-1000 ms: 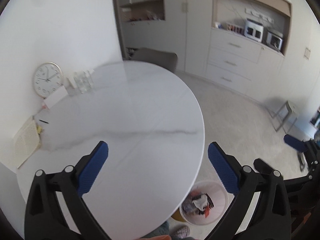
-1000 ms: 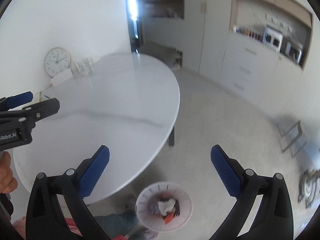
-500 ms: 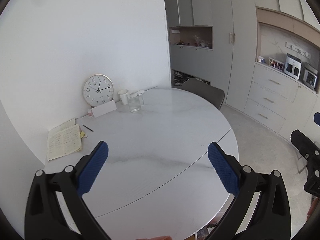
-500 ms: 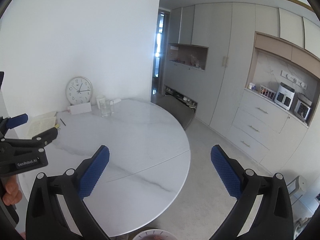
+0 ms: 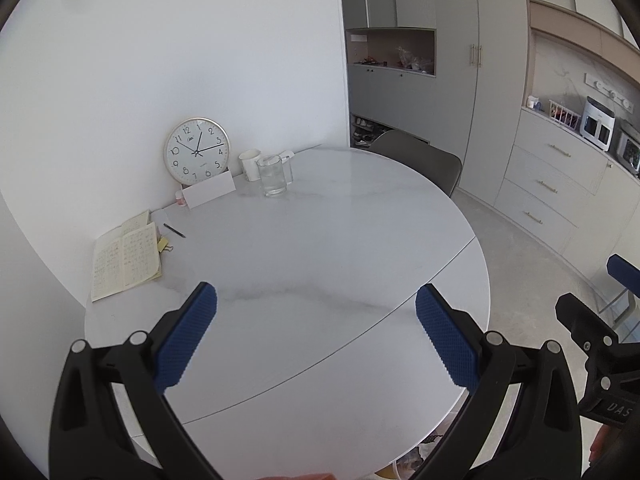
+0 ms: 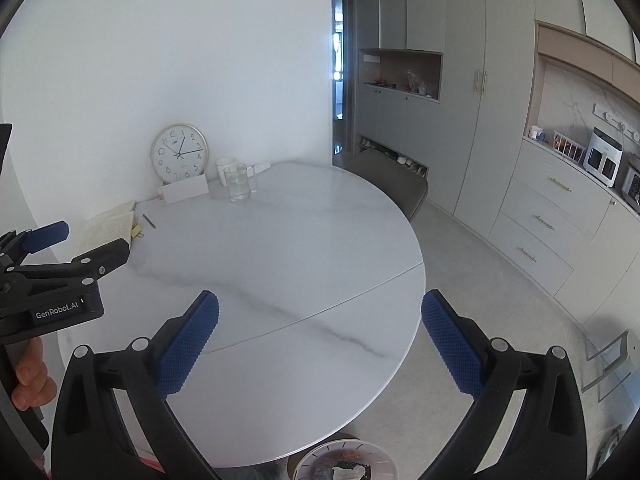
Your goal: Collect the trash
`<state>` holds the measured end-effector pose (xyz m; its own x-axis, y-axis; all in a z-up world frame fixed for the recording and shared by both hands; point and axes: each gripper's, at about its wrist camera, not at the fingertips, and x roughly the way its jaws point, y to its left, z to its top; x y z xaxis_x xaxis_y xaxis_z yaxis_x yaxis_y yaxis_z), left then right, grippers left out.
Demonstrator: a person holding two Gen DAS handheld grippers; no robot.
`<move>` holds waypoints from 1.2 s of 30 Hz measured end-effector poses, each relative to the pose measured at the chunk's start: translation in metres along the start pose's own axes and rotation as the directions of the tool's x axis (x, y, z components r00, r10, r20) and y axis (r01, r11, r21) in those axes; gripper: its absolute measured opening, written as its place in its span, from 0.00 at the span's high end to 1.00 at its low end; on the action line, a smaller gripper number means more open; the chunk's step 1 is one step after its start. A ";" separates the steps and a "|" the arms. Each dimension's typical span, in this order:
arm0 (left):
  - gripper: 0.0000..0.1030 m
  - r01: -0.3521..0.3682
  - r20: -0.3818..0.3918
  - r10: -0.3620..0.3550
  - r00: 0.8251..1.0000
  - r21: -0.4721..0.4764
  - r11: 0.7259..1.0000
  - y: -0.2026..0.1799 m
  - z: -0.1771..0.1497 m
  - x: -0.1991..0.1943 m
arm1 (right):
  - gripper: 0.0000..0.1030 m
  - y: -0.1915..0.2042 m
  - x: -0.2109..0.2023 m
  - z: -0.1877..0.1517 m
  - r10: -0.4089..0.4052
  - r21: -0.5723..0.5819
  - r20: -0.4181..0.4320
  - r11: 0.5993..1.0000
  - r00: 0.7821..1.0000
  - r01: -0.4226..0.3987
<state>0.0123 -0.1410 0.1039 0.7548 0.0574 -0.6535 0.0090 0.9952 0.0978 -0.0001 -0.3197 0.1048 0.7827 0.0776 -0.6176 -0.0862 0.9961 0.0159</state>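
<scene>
- Left hand-held gripper (image 5: 316,334): blue pads wide apart, nothing between them, held above the near part of the counter (image 5: 320,240). Right hand-held gripper (image 6: 319,338): same, pads spread, empty, over the counter's near right edge.
- Far left of counter: open notebook (image 5: 125,256) w/ yellow sticky bits just beside it, and a pen (image 5: 174,231) near its top. Looks like in-use stuff, not trash.
- Back left vs. the wall: clock (image 5: 197,150) leaning, white card/box (image 5: 209,195) in front of it, small pink item beside that – too small to ID.
- Back centre: white mug (image 5: 250,164) and glass jug (image 5: 273,175), close together. Prob. keepers.
- Middle + near counter: bare marble, no wrappers or scraps visible in either view.
- Right/below: trash bin (image 6: 347,461) on the floor just under the counter's near edge, seen from above in the right wrist view; already holds crumpled white and dark bits. Left view shows only a sliver of it.
- Judgement: task looks near done or done – trash sits in the bin, neither hand-held gripper carries anything, no obvious litter left on the counter.
- Possible leftover: the pink item and sticky bits by the notebook, if they count as trash; can't tell. Floor beyond the counter looks free of litter as far as visible.
</scene>
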 end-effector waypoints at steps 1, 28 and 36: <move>0.07 0.000 0.000 0.000 1.000 0.003 1.000 -0.001 0.001 0.002 | 0.02 -0.001 0.000 0.001 -0.004 0.001 0.000 1.000 1.000 0.004; 0.07 0.015 -0.015 -0.014 1.000 0.021 1.000 -0.014 0.001 0.012 | 0.02 -0.005 0.012 -0.003 -0.015 0.018 -0.027 1.000 1.000 0.015; 0.07 0.027 -0.024 -0.026 0.999 0.021 0.999 -0.015 0.001 0.012 | 0.02 -0.007 0.013 -0.002 -0.017 0.021 -0.031 1.000 0.999 0.018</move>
<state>0.0223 -0.1557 0.0953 0.7383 0.0330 -0.6736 0.0429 0.9945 0.0956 0.0096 -0.3255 0.0952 0.7644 0.0594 -0.6421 -0.0597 0.9980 0.0212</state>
